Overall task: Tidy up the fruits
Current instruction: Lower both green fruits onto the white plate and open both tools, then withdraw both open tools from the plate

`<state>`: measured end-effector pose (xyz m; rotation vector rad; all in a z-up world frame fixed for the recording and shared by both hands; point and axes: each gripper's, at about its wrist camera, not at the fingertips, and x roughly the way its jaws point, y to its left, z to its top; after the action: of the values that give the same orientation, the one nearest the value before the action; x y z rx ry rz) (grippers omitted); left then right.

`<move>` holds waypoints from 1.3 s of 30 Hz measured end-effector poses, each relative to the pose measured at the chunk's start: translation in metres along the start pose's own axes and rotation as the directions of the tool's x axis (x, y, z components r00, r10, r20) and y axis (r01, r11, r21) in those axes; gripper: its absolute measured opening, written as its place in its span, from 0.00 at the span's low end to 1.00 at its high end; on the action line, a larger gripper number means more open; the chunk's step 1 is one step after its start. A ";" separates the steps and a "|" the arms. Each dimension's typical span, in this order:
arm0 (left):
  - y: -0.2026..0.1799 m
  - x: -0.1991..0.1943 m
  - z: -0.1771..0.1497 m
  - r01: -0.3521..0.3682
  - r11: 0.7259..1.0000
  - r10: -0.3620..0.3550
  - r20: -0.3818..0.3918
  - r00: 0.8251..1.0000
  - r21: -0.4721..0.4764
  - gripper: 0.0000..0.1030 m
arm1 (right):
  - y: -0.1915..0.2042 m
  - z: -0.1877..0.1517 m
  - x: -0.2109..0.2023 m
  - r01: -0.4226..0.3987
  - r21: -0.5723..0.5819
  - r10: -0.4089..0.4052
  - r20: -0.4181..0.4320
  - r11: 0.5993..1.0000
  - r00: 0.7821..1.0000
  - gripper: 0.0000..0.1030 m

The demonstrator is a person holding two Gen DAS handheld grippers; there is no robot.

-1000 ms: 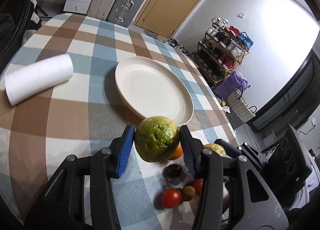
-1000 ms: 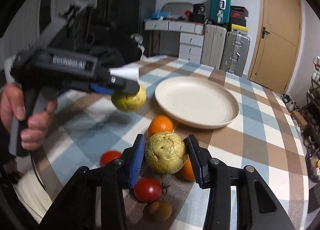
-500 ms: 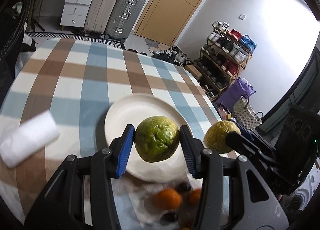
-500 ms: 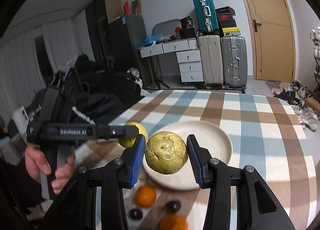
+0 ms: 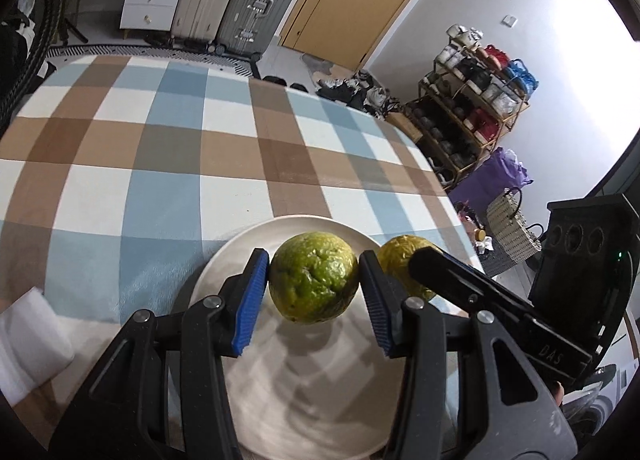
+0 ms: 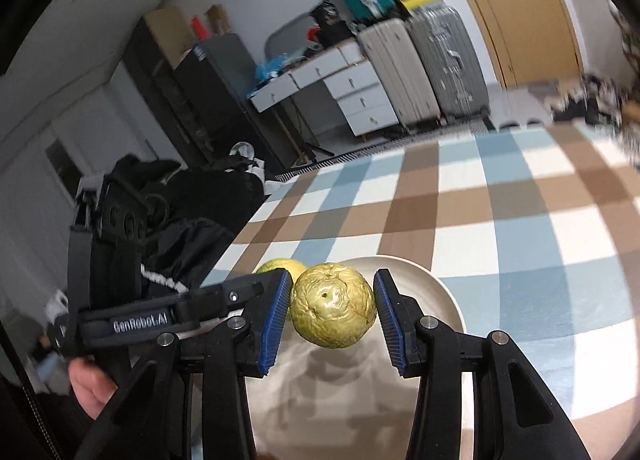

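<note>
We see the cream plate (image 5: 224, 260) at lower centre of both frames on the checked desk (image 5: 160, 163), w/ nothing resting in it: both fruits hang just above its surface, casting shadows. Left hand-held gripper (image 5: 314, 292) is clenched on the green fruit (image 5: 313, 278), right hand-held gripper (image 6: 332, 310) clenched on the yellow wrinkled fruit (image 6: 333, 306), its small dark pit facing the camera; both are roughly round, so no clear long axis. A white paper roll (image 5: 28, 344) lies at lower left of the left view, beside the plate.
</note>
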<state>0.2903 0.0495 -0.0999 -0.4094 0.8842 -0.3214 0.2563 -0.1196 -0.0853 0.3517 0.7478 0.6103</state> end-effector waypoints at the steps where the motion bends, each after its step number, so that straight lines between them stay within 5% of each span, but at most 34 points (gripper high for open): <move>1: 0.002 0.006 0.001 0.001 1.000 -0.001 -0.007 1.000 -0.007 0.43 | -0.004 0.001 0.006 -0.002 0.009 0.002 -0.007 1.000 1.000 0.42; 19: 0.009 0.036 0.007 -0.029 1.000 0.029 -0.021 0.999 -0.008 0.48 | -0.035 0.009 0.052 0.030 0.085 -0.025 -0.068 0.996 0.997 0.46; 25: -0.003 0.005 0.003 -0.058 0.998 0.058 0.018 0.998 0.011 0.64 | -0.020 0.014 0.017 0.047 0.070 -0.047 -0.006 0.996 0.999 0.60; 27: -0.012 -0.014 -0.002 -0.075 0.997 0.073 0.053 0.996 0.029 0.69 | -0.011 0.012 -0.001 0.068 0.046 -0.069 0.027 0.997 0.997 0.78; 29: -0.019 -0.033 -0.009 -0.089 0.995 0.085 0.080 0.993 0.046 0.78 | 0.001 0.007 -0.022 0.081 0.006 -0.082 0.061 0.997 0.995 0.85; 39: -0.055 -0.117 -0.067 -0.169 0.979 0.151 0.148 0.977 0.115 0.85 | 0.046 -0.047 -0.114 0.161 -0.072 -0.147 0.163 0.984 0.976 1.00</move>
<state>0.1610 0.0379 -0.0325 -0.2378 0.7514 -0.1967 0.1388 -0.1520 -0.0346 0.2576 0.5899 0.4604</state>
